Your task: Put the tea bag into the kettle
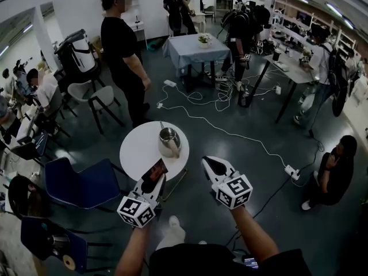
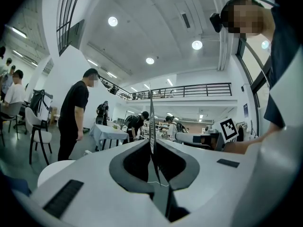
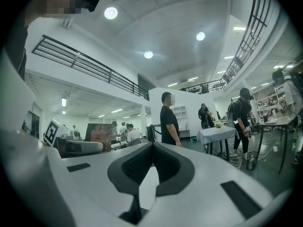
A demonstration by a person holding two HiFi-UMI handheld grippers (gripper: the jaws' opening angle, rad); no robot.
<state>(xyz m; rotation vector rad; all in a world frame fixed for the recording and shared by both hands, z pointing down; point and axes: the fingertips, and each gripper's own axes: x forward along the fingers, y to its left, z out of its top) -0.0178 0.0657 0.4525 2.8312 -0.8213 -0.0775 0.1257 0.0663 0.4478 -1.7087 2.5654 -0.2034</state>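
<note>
L gripper (image 1: 154,180) jaws clenched on the tea bag (image 1: 155,169): a flat reddish packet pinched betw. the tips, w/ most of it sticking out past them. In the left gripper view it shows edge-on as a thin sheet (image 2: 151,122) rising straight out of the closed jaw line. R gripper (image 1: 211,164) jaws pressed together w/ nothing betw. them; the right gripper view shows the pads (image 3: 142,167) meeting. Kettle (image 1: 168,141), metal, stands upright on the round white table (image 1: 138,148), just ahead of the L jaws and a bit to their right; ahead-left of the R jaws. Tea bag is apart from the kettle, over the table's near edge. Blue chair (image 1: 80,183) sits left of the L jaws.
</note>
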